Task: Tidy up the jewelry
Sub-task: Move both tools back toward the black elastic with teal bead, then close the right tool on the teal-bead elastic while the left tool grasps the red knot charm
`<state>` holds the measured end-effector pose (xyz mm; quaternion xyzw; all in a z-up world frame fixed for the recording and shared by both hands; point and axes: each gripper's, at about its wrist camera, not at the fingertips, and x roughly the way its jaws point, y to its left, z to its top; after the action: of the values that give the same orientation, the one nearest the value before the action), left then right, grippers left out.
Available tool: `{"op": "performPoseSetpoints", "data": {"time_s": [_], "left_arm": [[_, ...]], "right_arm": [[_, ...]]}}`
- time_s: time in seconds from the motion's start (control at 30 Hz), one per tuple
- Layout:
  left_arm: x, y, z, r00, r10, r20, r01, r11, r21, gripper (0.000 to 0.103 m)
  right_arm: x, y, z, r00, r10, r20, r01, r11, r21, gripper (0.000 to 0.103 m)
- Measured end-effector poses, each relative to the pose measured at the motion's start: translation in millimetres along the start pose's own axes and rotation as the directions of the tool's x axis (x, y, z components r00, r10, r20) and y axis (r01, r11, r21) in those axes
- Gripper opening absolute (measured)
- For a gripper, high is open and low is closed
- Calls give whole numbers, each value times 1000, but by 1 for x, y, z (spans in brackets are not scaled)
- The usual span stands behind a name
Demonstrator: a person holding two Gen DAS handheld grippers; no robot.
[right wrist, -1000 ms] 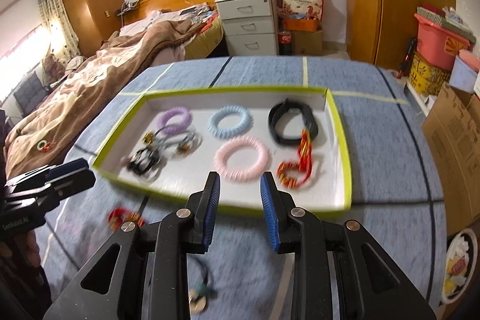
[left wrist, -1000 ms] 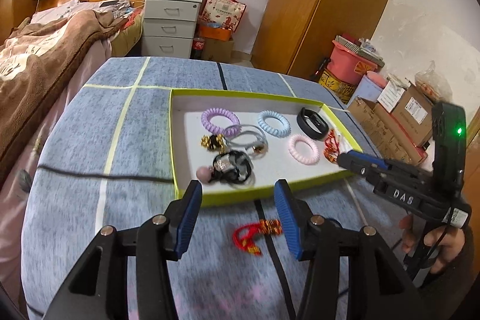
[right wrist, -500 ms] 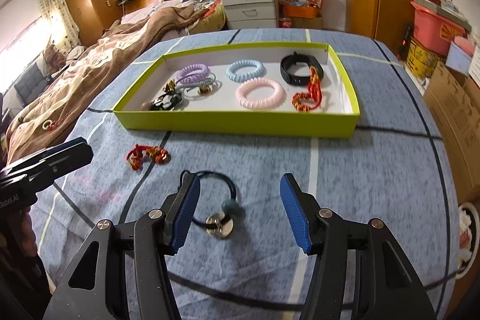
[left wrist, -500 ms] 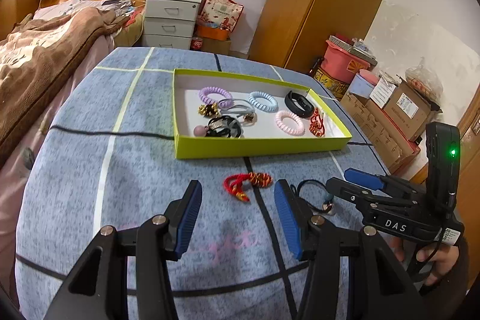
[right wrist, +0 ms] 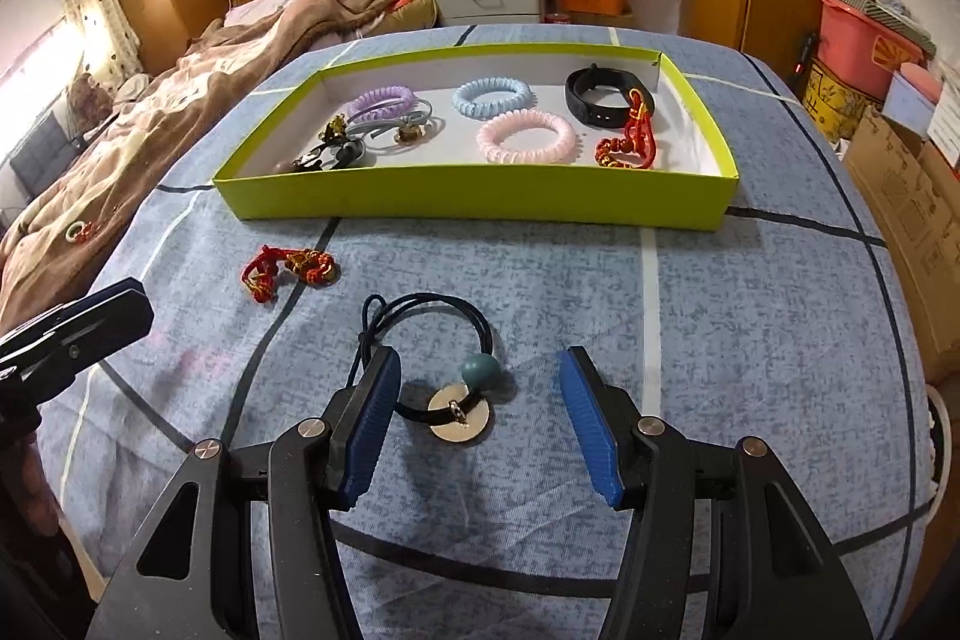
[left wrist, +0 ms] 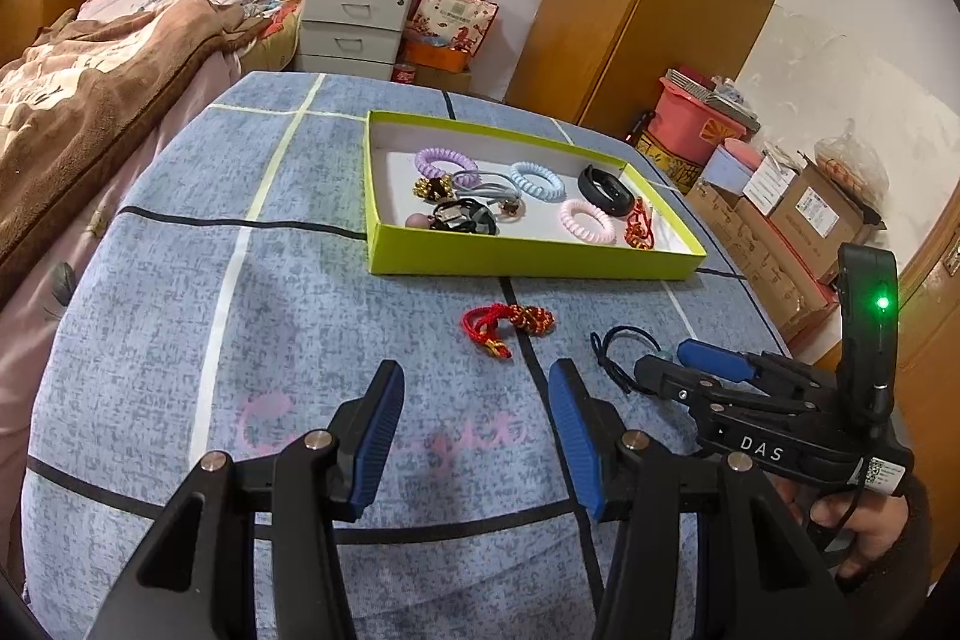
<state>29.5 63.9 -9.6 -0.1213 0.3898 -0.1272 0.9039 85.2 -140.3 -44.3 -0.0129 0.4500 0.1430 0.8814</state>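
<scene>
Most pieces already in the green tray [right wrist: 480, 205] (coil bands, black band, red knot). Two left on the counter [right wrist: 720, 340]: red knotted cord [right wrist: 288, 271] and black cord pendant [right wrist: 444, 376], probably next. Right hand-held gripper [right wrist: 480, 415] has just been opening, straddling the pendant untouched; left hand-held gripper [left wrist: 477, 430] apart, empty.

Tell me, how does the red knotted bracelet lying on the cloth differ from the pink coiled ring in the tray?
The red knotted bracelet lies outside on the blue cloth, while the pink coiled ring sits inside the green tray. The bracelet is woven cord, bunched and crumpled; the ring is a smooth spiral holding an open round shape. The bracelet mixes red with gold; the ring is one pale pink. Both lie flat, and no gripper touches them.
</scene>
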Motion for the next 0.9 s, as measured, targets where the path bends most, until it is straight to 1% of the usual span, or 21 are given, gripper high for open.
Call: {"op": "performPoseSetpoints", "data": {"time_s": [0.2, 0.23, 0.3, 0.33, 0.37, 0.47, 0.53, 0.6, 0.63, 0.9], "left_arm": [[2, -2, -1, 1000, -3, -9, 3, 1000, 4, 52], [2, -3, -1, 1000, -3, -10, 3, 1000, 5, 52], [3, -4, -1, 1000, -1, -16, 1, 1000, 7, 52], [4, -4, -1, 1000, -1, -18, 1, 1000, 8, 52], [4, -5, -1, 1000, -1, -19, 1, 1000, 7, 52], [5, -5, -1, 1000, -4, -22, 4, 1000, 7, 52], [7, -7, -1, 1000, -2, -28, 2, 1000, 9, 52], [9, -8, -2, 999, -1, -33, 2, 1000, 13, 52], [10, -9, -2, 999, -2, -35, 3, 1000, 15, 52], [16, -12, 0, 999, 10, -51, -8, 1000, 27, 52]], "right_arm": [[-3, 5, -6, 999, -38, -13, 37, 997, -65, 56], [-3, 5, -8, 999, -41, -14, 40, 996, -74, 55], [-5, 3, -9, 999, -44, -13, 42, 995, -86, 49], [-5, 2, -9, 999, -51, -14, 49, 994, -93, 42], [-6, 0, -9, 998, -63, -13, 61, 993, -103, 38], [-7, -6, -10, 998, -60, -14, 58, 992, -111, 38], [-7, -7, -10, 998, -61, -13, 59, 990, -125, 35], [-8, -8, -10, 998, -56, -13, 53, 990, -134, 28], [-8, -7, -10, 998, -56, -12, 53, 989, -137, 21], [-13, -14, -9, 1000, -13, 6, 14, 994, -111, 21]]}}
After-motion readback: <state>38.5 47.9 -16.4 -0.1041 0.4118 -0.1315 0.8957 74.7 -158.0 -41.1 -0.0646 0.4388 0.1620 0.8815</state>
